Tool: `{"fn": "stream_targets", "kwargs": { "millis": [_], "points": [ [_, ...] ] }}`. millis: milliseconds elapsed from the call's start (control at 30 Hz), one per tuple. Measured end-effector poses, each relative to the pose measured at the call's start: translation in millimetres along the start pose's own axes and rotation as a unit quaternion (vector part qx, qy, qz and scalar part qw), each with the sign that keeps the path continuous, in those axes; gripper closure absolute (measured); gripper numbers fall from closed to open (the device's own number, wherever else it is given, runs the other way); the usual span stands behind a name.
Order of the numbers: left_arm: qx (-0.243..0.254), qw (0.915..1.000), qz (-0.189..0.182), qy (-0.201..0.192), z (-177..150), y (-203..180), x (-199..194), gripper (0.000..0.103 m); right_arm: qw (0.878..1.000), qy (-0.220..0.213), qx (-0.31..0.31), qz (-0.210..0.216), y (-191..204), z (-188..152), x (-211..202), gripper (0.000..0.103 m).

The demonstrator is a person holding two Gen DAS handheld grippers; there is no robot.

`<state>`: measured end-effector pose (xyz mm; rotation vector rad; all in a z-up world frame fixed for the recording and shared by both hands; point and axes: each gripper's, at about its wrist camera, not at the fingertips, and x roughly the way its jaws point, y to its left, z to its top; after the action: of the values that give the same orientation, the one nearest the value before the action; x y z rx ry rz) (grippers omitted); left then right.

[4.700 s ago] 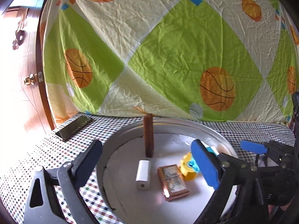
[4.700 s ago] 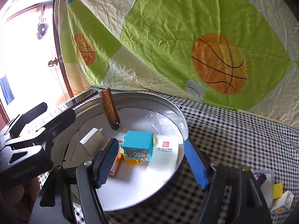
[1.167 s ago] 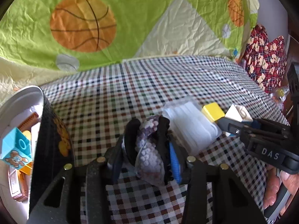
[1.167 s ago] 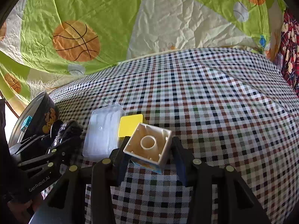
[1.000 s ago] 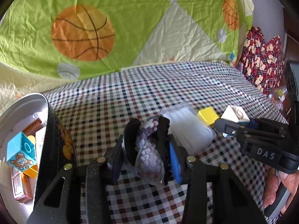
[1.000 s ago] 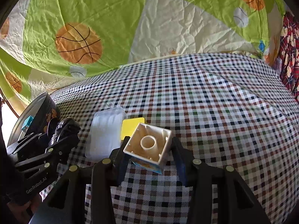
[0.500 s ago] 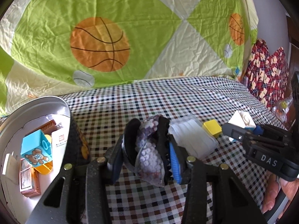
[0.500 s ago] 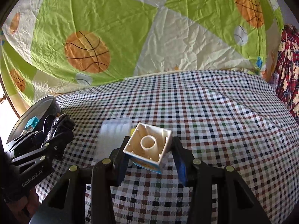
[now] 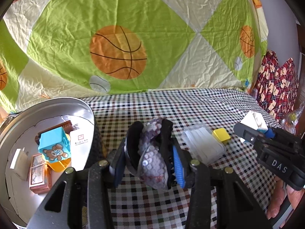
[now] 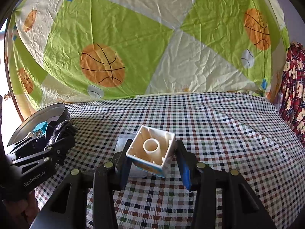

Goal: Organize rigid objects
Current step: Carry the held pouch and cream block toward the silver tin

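My left gripper (image 9: pixel 150 164) is shut on a black hair claw clip with purple sequins (image 9: pixel 152 152), lifted over the checked cloth. My right gripper (image 10: pixel 152 156) is shut on a white toy block (image 10: pixel 151 148), hollow underside facing me, also lifted. That right gripper (image 9: pixel 266 141) shows at the right of the left wrist view with the white block (image 9: pixel 254 121); the left gripper (image 10: pixel 57 139) shows at the left of the right wrist view. A round metal tin (image 9: pixel 85 106) at the left holds a blue bear block (image 9: pixel 54 147), a white card, a brown comb and small boxes.
A clear plastic case (image 9: pixel 202 147) and a yellow square piece (image 9: pixel 221 134) lie on the checked cloth between the grippers. A green basketball-print sheet (image 9: pixel 118 53) hangs behind. Red patterned cushions (image 9: pixel 276 89) sit at the far right. A hand (image 9: pixel 280 206) holds the right gripper.
Both grippers rose and swung left with their loads still held. The tin now shows more of its inside in the left wrist view; the yellow piece has slipped behind the white block in the right view.
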<state>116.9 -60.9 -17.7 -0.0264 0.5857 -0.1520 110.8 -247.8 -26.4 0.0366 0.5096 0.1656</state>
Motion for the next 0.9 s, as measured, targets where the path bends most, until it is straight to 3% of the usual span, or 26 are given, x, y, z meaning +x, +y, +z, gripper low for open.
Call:
{"fn": "stream_targets", "kwargs": {
  "millis": [900],
  "points": [
    [-0.007,0.9989,0.023,-0.040,-10,11,-25,0.061,0.998,-0.037,-0.034,0.033,23,-5,-12,0.057]
  ]
}}
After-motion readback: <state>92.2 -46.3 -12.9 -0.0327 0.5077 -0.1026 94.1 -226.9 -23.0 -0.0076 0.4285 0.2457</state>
